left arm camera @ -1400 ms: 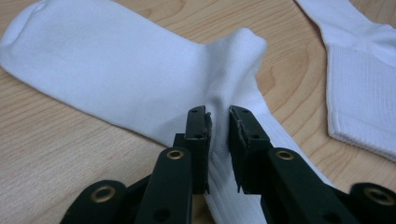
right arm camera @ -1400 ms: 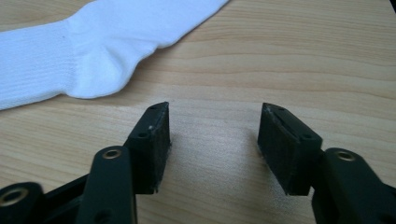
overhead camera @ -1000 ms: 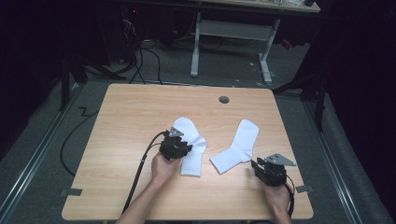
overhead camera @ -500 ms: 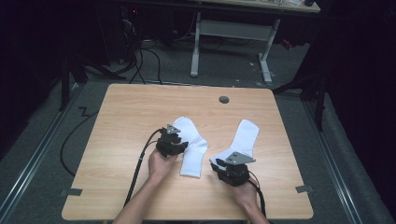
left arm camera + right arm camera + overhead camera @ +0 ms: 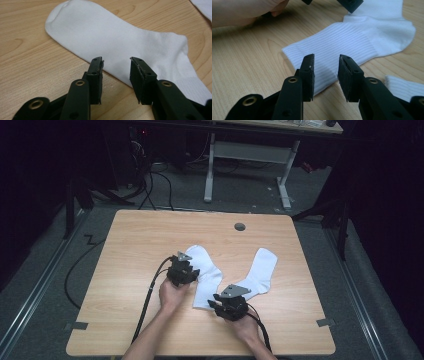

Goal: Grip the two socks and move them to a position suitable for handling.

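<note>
— Where are the socks right now?

— Both lie flat on the wooden tabletop [image 5: 130, 240], around the middle of the high view. The left sock [image 5: 206, 275] has its toe toward the upper left and its ribbed cuff toward the bottom. The right sock [image 5: 260, 267] slants from upper right down to the lower left, and its cuff ends just beside the first one's cuff.

— And the left gripper [image 5: 192, 274]?

— It sits at the left edge of the left sock, in the centre of the frame. In the left gripper view its jaws are spread apart, one tip at the sock's edge, the other over the white fabric [image 5: 130, 40]. Nothing is pinched between them.

— The right gripper [image 5: 214, 303]?

— Lower centre of the high view, at the cuff of that same left sock. In the right gripper view its jaws are also spread, straddling the corner of the ribbed cuff [image 5: 337, 47], with no cloth clamped. The other sock's cuff [image 5: 404, 87] peeks in at the lower right there.
</note>
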The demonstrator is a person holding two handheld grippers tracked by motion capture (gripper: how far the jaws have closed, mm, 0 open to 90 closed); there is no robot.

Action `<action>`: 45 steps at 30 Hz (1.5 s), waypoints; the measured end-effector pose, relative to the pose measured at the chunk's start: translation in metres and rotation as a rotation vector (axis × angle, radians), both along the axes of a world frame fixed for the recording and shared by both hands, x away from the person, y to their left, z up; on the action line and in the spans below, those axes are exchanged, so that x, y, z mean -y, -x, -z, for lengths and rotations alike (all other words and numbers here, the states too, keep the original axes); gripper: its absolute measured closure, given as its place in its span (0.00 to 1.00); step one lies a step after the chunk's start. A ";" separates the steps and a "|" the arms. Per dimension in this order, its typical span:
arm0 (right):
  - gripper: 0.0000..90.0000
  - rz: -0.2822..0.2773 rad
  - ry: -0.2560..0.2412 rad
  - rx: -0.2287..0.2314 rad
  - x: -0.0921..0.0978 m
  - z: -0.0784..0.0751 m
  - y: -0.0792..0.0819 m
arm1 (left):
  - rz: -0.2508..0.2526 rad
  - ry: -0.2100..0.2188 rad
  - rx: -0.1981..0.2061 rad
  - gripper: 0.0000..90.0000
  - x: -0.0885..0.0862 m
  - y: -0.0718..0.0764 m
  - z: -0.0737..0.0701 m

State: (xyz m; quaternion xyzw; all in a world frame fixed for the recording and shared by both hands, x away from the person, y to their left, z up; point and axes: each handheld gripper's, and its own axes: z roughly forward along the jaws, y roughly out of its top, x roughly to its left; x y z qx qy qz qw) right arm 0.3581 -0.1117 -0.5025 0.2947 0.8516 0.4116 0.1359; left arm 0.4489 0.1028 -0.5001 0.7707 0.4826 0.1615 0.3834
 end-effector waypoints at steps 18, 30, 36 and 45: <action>0.73 0.011 0.041 -0.038 0.024 0.002 0.002 | 0.005 -0.078 0.002 0.72 0.003 0.006 -0.002; 0.67 0.042 0.011 -0.046 0.033 0.006 0.004 | -0.016 -0.081 0.002 0.68 0.001 0.009 -0.002; 0.64 0.049 0.003 -0.045 0.033 0.007 0.002 | -0.015 -0.070 0.007 0.61 -0.005 0.012 -0.001; 0.60 0.067 -0.023 0.000 0.042 0.002 0.010 | -0.013 -0.042 0.036 0.48 -0.009 0.017 0.002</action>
